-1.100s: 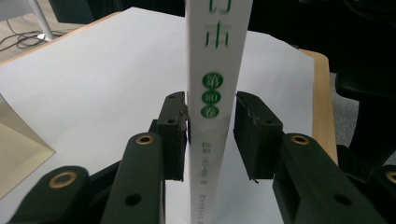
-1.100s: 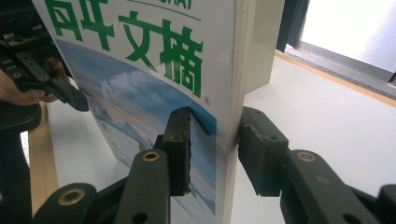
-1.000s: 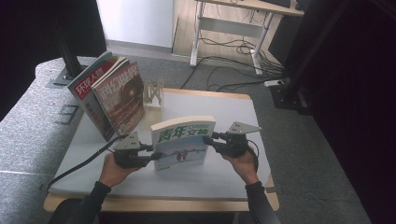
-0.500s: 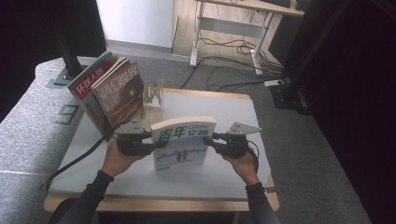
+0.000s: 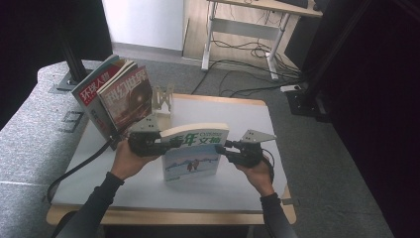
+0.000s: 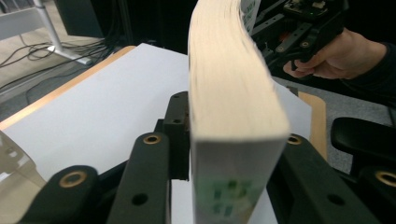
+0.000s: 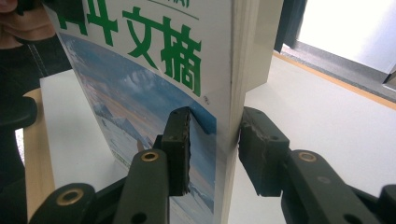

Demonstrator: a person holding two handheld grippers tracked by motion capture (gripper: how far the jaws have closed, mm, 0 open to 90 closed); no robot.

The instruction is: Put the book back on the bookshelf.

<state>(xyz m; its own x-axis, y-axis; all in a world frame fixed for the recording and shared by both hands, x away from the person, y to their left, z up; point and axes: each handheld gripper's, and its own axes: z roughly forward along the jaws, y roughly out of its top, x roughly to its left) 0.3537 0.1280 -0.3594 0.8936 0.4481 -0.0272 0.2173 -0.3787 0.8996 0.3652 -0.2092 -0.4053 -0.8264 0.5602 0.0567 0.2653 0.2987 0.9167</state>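
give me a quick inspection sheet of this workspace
surface: white table top with wooden edge, mostly bare
job's things: thick magazine standing upright, gripped at both side edges
clutter: two magazines leaning at back left; small wooden rack beside them
grippers: left gripper shut on the magazine; right gripper astride its other edge, contact unclear
cables: black cable trailing off left edge; floor cables behind
surroundings: grey carpet, desk frame

Book (image 5: 192,157) stands upright mid-counter (image 5: 237,188), left tool (image 5: 166,145) at its left edge, right tool (image 5: 224,147) at its right, magazines (image 5: 116,96) behind-left.
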